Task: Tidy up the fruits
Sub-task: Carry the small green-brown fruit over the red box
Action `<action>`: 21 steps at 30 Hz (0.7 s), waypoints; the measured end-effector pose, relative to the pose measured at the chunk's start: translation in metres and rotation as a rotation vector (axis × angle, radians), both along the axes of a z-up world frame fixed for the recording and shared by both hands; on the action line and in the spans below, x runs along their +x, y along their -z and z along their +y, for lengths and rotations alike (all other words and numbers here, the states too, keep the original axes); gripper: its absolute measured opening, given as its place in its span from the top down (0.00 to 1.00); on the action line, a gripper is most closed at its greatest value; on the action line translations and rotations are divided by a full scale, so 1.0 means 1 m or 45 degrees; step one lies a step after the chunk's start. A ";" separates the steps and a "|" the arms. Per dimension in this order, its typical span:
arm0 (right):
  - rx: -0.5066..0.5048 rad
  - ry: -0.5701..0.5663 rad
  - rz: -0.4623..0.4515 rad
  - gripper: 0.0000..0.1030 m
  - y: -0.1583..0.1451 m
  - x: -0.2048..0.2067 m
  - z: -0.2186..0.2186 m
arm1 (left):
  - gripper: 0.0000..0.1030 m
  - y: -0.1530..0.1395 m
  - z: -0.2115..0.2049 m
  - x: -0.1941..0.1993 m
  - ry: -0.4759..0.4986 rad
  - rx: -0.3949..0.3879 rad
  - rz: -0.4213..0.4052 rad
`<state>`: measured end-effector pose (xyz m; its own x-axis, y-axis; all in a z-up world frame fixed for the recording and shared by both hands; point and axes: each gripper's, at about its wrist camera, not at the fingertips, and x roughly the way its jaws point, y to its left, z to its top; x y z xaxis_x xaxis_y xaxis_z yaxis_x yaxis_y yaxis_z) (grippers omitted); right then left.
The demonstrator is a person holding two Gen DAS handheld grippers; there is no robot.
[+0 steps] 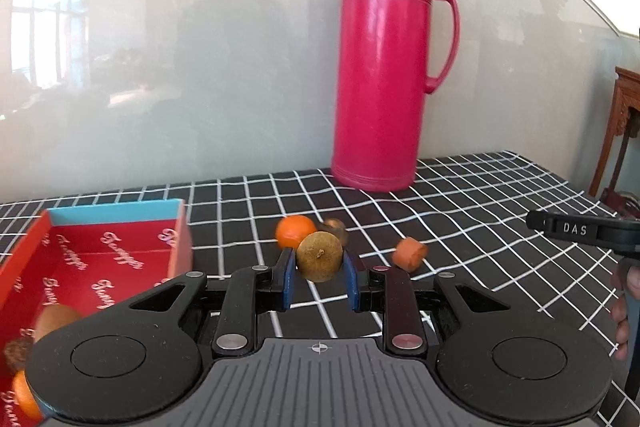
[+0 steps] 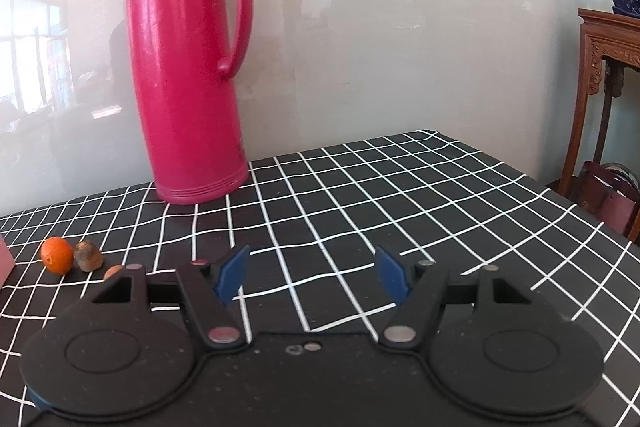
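Note:
My left gripper (image 1: 319, 277) is shut on a round brown-green fruit (image 1: 320, 256), held above the black checked tablecloth (image 1: 460, 211). Behind it on the cloth lie an orange (image 1: 295, 230), a small brown fruit (image 1: 336, 227) and an orange-red piece (image 1: 409, 253). A red box (image 1: 104, 259) with a blue rim stands at the left, with several fruits (image 1: 56, 319) in its near corner. My right gripper (image 2: 312, 273) is open over bare cloth with nothing between its blue pads. In its view the orange (image 2: 57, 255), the brown fruit (image 2: 88, 256) and the orange-red piece (image 2: 112, 271) lie at the far left.
A tall pink thermos jug (image 1: 390, 67) stands at the back of the table against the pale wall; it also rises at the back left as the thermos jug (image 2: 188, 67) in the right wrist view. A carved wooden stand (image 2: 604, 75) is off the table's right edge. The other gripper's black body (image 1: 580, 229) shows at the right.

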<state>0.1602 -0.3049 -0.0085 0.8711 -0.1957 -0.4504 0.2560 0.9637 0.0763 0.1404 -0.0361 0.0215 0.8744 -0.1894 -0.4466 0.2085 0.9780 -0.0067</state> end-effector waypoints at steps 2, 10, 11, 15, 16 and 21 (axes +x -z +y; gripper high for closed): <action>-0.004 -0.009 0.000 0.33 -0.001 0.001 0.004 | 0.75 -0.003 0.008 -0.002 -0.018 -0.003 -0.014; -0.017 -0.062 -0.003 0.33 -0.005 0.003 0.029 | 0.75 -0.007 0.036 -0.005 -0.073 -0.008 -0.026; -0.018 -0.070 -0.005 0.33 -0.005 0.003 0.033 | 0.75 -0.007 0.040 -0.006 -0.080 -0.009 -0.028; -0.027 -0.103 -0.010 0.33 -0.006 0.004 0.050 | 0.75 -0.008 0.054 -0.009 -0.107 -0.005 -0.029; -0.027 -0.108 -0.011 0.33 -0.006 0.004 0.053 | 0.75 -0.008 0.058 -0.009 -0.114 -0.004 -0.029; -0.032 -0.146 -0.012 0.33 -0.006 0.008 0.072 | 0.75 -0.004 0.078 -0.008 -0.169 -0.007 -0.006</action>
<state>0.1685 -0.2324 -0.0027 0.8925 -0.1055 -0.4385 0.1431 0.9883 0.0536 0.1324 0.0423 0.0257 0.8941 -0.0748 -0.4417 0.0776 0.9969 -0.0117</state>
